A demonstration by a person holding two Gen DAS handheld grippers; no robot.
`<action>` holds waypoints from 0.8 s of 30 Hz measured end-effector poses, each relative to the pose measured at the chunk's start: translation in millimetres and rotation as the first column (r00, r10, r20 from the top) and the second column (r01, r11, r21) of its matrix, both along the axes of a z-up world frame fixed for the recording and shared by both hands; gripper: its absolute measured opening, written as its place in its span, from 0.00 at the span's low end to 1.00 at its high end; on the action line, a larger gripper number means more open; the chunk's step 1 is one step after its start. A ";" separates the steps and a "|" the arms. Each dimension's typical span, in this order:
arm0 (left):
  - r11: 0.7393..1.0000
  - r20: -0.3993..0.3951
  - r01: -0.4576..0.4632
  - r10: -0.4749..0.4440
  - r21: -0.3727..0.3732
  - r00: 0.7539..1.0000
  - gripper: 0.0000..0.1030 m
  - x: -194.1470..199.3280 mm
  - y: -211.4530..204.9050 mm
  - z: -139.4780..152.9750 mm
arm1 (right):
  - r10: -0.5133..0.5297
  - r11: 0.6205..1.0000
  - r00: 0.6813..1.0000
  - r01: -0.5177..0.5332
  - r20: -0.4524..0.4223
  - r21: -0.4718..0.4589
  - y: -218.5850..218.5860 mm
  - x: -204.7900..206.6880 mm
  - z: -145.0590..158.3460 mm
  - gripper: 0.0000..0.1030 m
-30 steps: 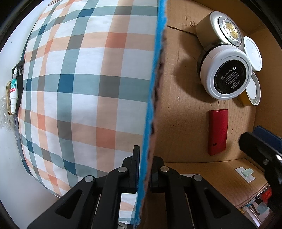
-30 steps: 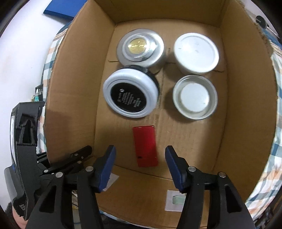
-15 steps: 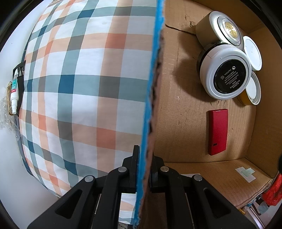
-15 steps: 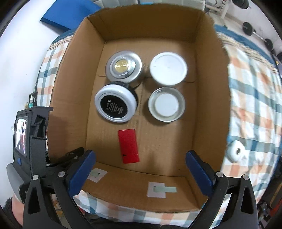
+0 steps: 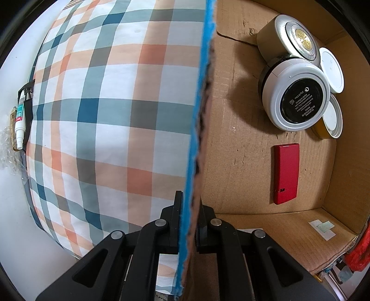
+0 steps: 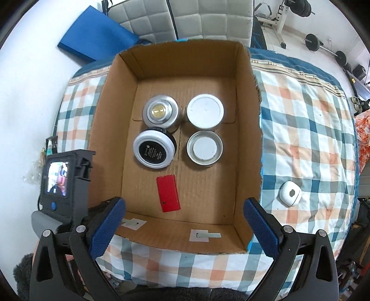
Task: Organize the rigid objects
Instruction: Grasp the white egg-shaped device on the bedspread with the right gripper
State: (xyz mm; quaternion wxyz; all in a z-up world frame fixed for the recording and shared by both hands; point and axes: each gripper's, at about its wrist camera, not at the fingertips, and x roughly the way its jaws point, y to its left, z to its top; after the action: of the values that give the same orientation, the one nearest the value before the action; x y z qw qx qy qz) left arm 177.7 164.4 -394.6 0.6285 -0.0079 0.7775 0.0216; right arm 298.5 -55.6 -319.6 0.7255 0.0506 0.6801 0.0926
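An open cardboard box [image 6: 111,125] sits on a checked cloth. Inside it lie a flat red case [image 6: 168,196] [image 5: 286,173], a white jar with a black label [image 6: 153,151] [image 5: 297,96], a silver jar with a gold centre [image 6: 160,112] [image 5: 289,37], a white lid [image 6: 205,110] and a silver-rimmed lid [image 6: 204,150]. My left gripper [image 5: 188,220] is shut on the box's left wall [image 5: 196,129]. My right gripper [image 6: 183,222] hangs wide open above the box's near edge, nothing between its blue pads. A small white round case [image 6: 290,193] lies on the cloth right of the box.
The checked cloth [image 6: 307,129] covers a bed-like surface. A blue mat [image 6: 97,44] and a grey padded panel [image 6: 185,18] stand beyond the box. Dumbbells [image 6: 323,46] lie at far right. A white tube [image 5: 19,118] hangs at the cloth's left edge.
My right gripper opened wide, letting go of the red case on the box floor, and rose well above the box. The left gripper kept its hold on the wall.
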 end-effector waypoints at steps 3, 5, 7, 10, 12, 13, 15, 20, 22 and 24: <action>1.000 0.000 0.000 0.000 0.002 1.000 0.05 0.0 0.5 0.7 | -0.004 1.000 1.000 0.004 0.014 0.007 -1.2 -1.0 9.7 1.00; 1.000 -0.001 -0.001 0.001 0.002 1.000 0.05 0.3 0.6 1.0 | -0.005 1.000 1.000 0.005 0.019 0.015 -1.9 -2.2 14.4 1.00; 1.000 -0.001 -0.001 0.001 0.001 1.000 0.05 0.1 0.7 1.2 | -0.006 1.000 1.000 0.006 0.027 0.024 -2.6 -3.3 19.4 1.00; 1.000 -0.001 0.001 -0.001 0.002 1.000 0.06 0.4 0.4 1.2 | -0.019 0.999 0.999 0.018 0.035 0.031 -5.4 -4.3 24.0 1.00; 1.000 -0.001 0.000 0.000 0.002 1.000 0.06 0.4 0.3 1.1 | -0.027 0.999 0.999 0.026 0.037 0.032 -8.4 -4.6 25.6 1.00; 1.000 -0.002 0.000 0.000 0.002 1.000 0.06 0.4 0.6 1.4 | -0.036 0.999 0.999 0.034 0.037 0.036 -10.7 -4.5 26.3 1.00; 1.000 -0.001 0.000 0.000 0.001 1.000 0.06 0.4 0.3 1.4 | -0.052 0.998 0.998 0.051 0.041 0.037 -16.2 -3.6 27.4 1.00; 1.000 -0.002 0.000 0.000 0.002 1.000 0.06 0.5 0.2 1.4 | -0.124 0.992 0.992 0.123 0.038 0.033 -42.1 1.6 23.3 1.00; 1.000 -0.002 -0.002 0.002 0.001 1.000 0.06 0.3 0.7 1.9 | -0.163 0.987 0.986 0.162 0.034 0.019 -58.6 4.0 17.8 1.00; 1.000 -0.002 0.000 0.000 0.002 1.000 0.06 0.6 0.3 1.3 | -0.212 0.977 0.977 0.212 0.016 0.009 -77.8 6.2 8.9 1.00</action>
State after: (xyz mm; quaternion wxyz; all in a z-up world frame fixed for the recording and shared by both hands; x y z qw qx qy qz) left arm 178.3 164.7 -393.3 0.6278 -0.0072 0.7780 0.0221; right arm 304.6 -133.4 -310.7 0.7366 0.1249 0.6645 0.0176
